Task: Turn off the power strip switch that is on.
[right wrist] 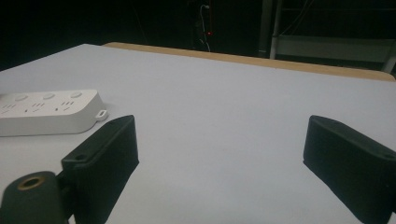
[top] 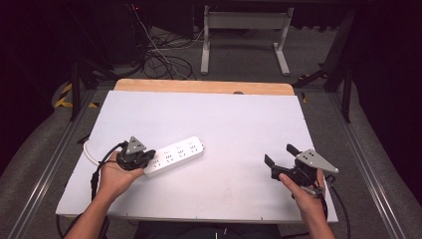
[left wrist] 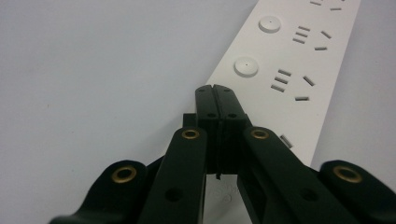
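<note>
A long white plastic power strip (top: 174, 156) lies flat on the white-topped counter (top: 239, 129), angled so that its far end points away and to the right. The person's left hand (top: 115, 175) holds the left tongs (top: 149, 158) right at the near end of that strip; in the left gripper view the left tongs (left wrist: 215, 91) are pressed tightly together, tips meeting with no gap, poised over the strip's (left wrist: 285, 70) near end beside its round buttons and socket slots, though I cannot tell whether they touch it. Well to the right of the strip, the right hand (top: 304, 191) holds the right tongs (top: 279, 153) over bare counter, spread wide. In the right gripper view the right tongs (right wrist: 219, 154) stand far apart with nothing between them, and the strip (right wrist: 49, 112) sits off to their left. A thin white cord (top: 89, 152) trails from the strip's near end toward the counter's left edge.
</note>
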